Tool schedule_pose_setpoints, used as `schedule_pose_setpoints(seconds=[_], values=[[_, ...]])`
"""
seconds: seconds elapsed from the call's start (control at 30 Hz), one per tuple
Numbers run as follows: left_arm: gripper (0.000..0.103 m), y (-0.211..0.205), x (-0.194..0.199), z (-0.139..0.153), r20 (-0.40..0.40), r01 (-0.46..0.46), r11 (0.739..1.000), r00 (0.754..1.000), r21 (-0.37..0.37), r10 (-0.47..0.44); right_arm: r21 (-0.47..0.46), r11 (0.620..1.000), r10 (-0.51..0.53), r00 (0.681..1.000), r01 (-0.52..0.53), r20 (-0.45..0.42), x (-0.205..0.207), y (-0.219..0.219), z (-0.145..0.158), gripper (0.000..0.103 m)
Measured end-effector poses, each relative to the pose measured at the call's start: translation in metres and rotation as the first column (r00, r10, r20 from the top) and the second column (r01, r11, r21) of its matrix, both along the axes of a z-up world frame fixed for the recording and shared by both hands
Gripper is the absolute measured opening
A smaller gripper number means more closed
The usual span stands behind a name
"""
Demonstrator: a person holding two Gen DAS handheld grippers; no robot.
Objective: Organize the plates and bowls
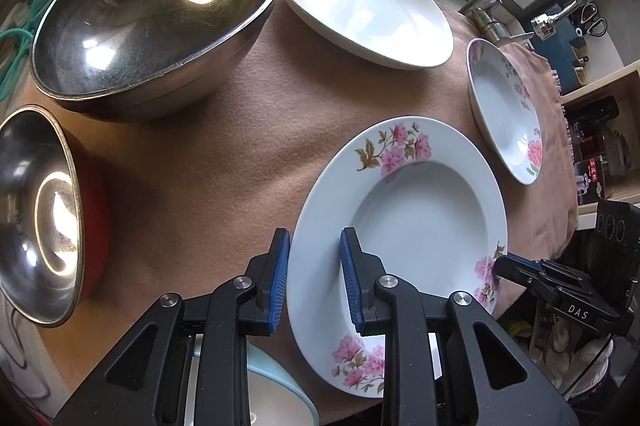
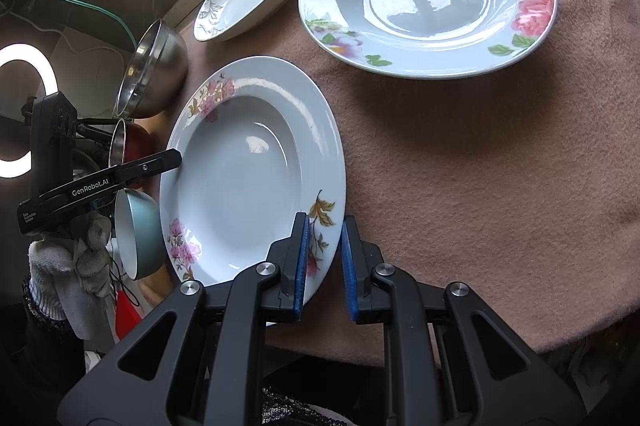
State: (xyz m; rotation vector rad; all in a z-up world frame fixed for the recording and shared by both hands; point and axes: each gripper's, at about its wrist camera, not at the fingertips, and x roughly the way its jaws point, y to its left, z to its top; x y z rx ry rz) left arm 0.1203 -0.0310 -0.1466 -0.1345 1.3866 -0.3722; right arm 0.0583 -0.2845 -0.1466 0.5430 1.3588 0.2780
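While both grippers straddle opposite rims of the same deep floral plate [image 1: 400,238], nothing looks stacked yet, so I judge the sorting barely begun. Nearest in the left wrist view, the left gripper [image 1: 315,278] has its fingers apart, one on each side of the plate's rim at 6 o'clock, not clamped. The right gripper [image 2: 325,266] likewise brackets the far rim with fingers apart. That plate lies flat, face up, on the brown cloth [image 1: 224,154] over the bench; being round, it has no long axis. At 9 o'clock sits a small steel bowl [image 1: 40,222], at 11 o'clock a large steel bowl [image 1: 152,14]. Farther, at 12 o'clock a plain white plate [image 1: 368,6], at 2 o'clock another floral plate [image 1: 504,110], all separate.
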Motion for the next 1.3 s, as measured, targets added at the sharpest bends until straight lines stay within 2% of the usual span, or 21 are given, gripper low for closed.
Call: schedule_pose_setpoints(seconds=[1.3], values=[[0.028,-0.015,0.001,0.000,0.013,0.050,0.998,0.999,0.029,-0.051,-0.007,1.000,0.023,0.999,-0.023,-0.022,-0.026,-0.002,0.002,0.016]])
